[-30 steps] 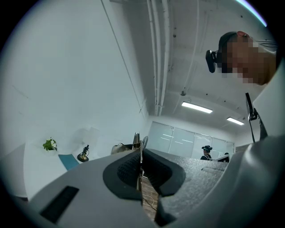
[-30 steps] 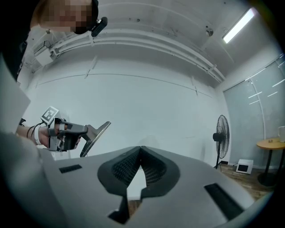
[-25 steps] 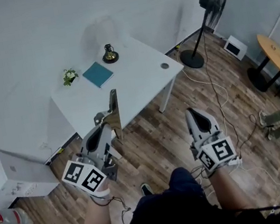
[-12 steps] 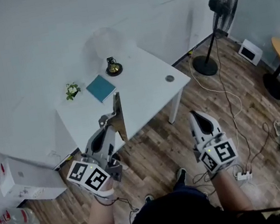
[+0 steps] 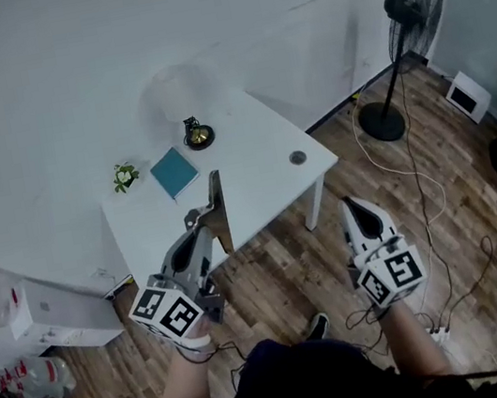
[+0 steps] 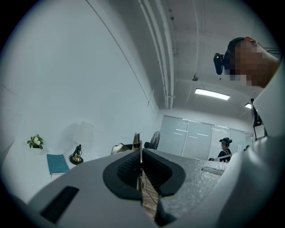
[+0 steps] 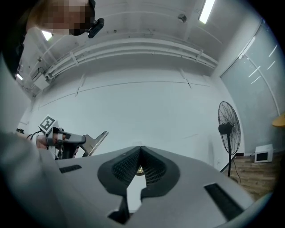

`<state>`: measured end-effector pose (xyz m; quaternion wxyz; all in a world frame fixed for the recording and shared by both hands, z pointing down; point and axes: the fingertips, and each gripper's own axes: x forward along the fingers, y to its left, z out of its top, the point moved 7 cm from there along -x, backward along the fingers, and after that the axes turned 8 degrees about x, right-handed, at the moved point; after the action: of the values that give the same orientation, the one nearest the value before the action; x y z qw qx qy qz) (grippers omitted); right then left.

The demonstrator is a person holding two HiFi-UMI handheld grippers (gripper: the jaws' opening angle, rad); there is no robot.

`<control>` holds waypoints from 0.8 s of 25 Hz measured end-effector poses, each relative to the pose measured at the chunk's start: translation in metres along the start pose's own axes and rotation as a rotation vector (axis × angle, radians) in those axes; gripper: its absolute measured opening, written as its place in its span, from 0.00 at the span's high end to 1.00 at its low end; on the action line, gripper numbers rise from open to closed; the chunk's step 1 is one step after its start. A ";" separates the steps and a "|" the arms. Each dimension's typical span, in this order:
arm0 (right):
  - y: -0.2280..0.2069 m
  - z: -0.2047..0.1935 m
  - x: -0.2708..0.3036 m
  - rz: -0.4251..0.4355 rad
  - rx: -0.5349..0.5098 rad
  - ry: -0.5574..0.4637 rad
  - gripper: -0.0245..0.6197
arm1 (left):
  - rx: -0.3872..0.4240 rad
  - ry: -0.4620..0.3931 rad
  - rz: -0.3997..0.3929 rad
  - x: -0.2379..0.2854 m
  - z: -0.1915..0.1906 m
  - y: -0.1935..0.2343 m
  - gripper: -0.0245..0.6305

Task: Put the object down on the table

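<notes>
A thin flat metal plate (image 5: 218, 204) stands on edge in my left gripper (image 5: 202, 224), which is shut on it, in the air over the white table's (image 5: 254, 178) near edge. In the left gripper view the plate (image 6: 137, 140) shows only as a narrow strip sticking out past the closed pads. My right gripper (image 5: 352, 204) hangs over the wooden floor to the right of the table, shut with nothing in it. In the right gripper view its pads (image 7: 151, 169) meet, and the left gripper (image 7: 67, 140) with the plate (image 7: 96, 141) shows at the left.
On the table's far side stand a small plant (image 5: 125, 176), a teal book (image 5: 173, 172) and a brass ornament (image 5: 196, 134); a round grommet (image 5: 297, 157) sits at the right. A standing fan (image 5: 409, 20) and cables (image 5: 384, 155) are at the right, white boxes (image 5: 45, 315) at the left.
The view has drifted, so the table now sits a little higher and more to the right. Both grippers keep their pose, and the left one still holds the plate.
</notes>
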<state>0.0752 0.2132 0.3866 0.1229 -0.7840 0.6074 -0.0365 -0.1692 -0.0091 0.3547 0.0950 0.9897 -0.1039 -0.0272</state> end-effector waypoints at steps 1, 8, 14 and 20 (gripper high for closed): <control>-0.007 -0.002 0.001 0.004 0.010 0.004 0.95 | -0.002 0.006 0.008 0.006 -0.003 -0.002 0.95; -0.042 -0.005 0.005 0.020 0.043 0.011 0.95 | 0.017 0.027 0.020 0.040 -0.010 -0.016 0.95; -0.055 -0.003 0.023 0.012 0.040 0.008 0.95 | 0.013 0.033 0.014 0.063 -0.013 0.000 0.95; -0.089 0.005 0.034 -0.055 0.008 0.016 0.95 | -0.042 0.039 -0.019 0.108 -0.035 0.023 0.95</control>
<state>0.1686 0.2019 0.4000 0.1202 -0.7996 0.5864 -0.0485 -0.0654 -0.0481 0.3903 0.1174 0.9888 -0.0921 -0.0109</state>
